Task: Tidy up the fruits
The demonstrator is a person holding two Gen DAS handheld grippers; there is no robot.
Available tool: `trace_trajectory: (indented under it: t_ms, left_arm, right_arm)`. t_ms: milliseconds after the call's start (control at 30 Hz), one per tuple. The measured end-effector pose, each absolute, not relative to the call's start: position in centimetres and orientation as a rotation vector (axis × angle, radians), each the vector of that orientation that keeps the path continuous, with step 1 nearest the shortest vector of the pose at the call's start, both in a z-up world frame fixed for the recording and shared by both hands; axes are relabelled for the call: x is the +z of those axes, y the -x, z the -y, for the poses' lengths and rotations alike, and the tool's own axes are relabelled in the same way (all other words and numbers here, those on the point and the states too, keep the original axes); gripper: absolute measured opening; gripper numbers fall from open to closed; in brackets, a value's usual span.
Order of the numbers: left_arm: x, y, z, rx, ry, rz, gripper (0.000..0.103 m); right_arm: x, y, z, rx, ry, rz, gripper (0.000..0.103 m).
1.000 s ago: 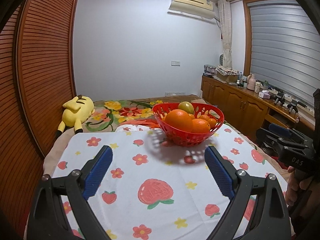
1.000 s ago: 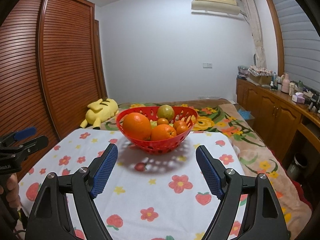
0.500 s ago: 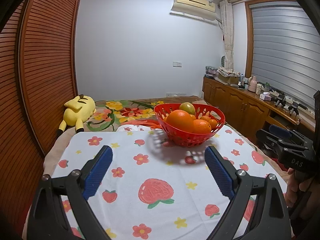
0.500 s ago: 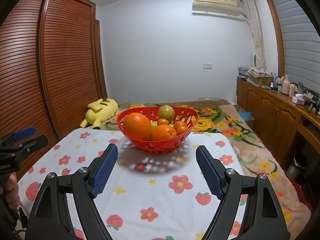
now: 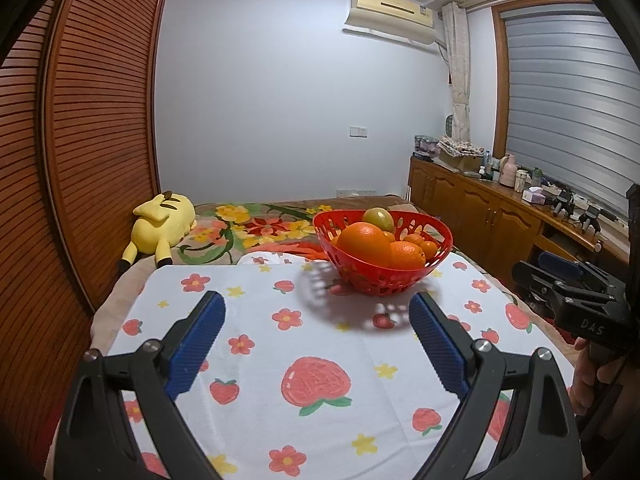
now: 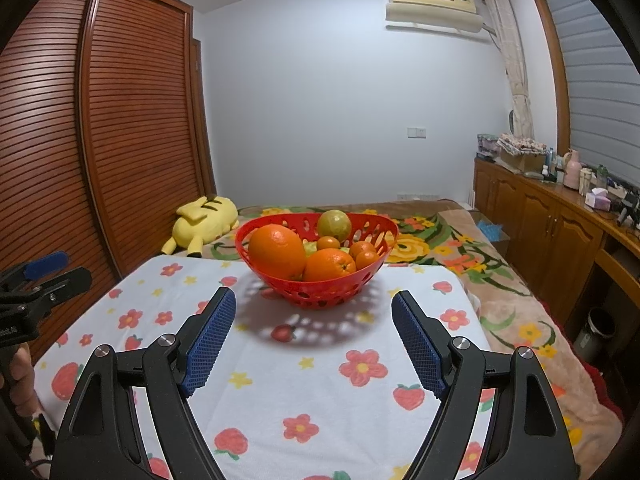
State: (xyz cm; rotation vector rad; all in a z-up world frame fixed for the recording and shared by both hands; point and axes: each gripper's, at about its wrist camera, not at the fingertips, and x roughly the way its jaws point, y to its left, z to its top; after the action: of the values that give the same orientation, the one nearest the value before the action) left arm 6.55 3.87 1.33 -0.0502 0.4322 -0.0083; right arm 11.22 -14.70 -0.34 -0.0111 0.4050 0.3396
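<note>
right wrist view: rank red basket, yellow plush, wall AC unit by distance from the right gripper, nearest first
From the right gripper:
1. Red basket, straight ahead on the tablecloth.
2. Yellow plush, behind the basket to the left, on the bed.
3. AC unit, high on the far wall, upper right.

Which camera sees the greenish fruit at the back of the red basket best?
The right wrist view. There the greenish fruit sits nearly whole above the oranges in the red basket. In the left wrist view, the big orange hides its lower part, so only the top shows.
</note>
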Motion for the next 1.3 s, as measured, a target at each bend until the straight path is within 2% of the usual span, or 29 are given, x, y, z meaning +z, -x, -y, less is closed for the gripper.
trace_trajectory:
  t_ms: [1300]
  left_arm:
    - [1.91, -5.71, -4.25, 0.002, 0.042, -0.408, 0.094]
  right_arm:
    - [-0.19, -11.11, 14.61, 0.345, 0.02, -0.395, 0.082]
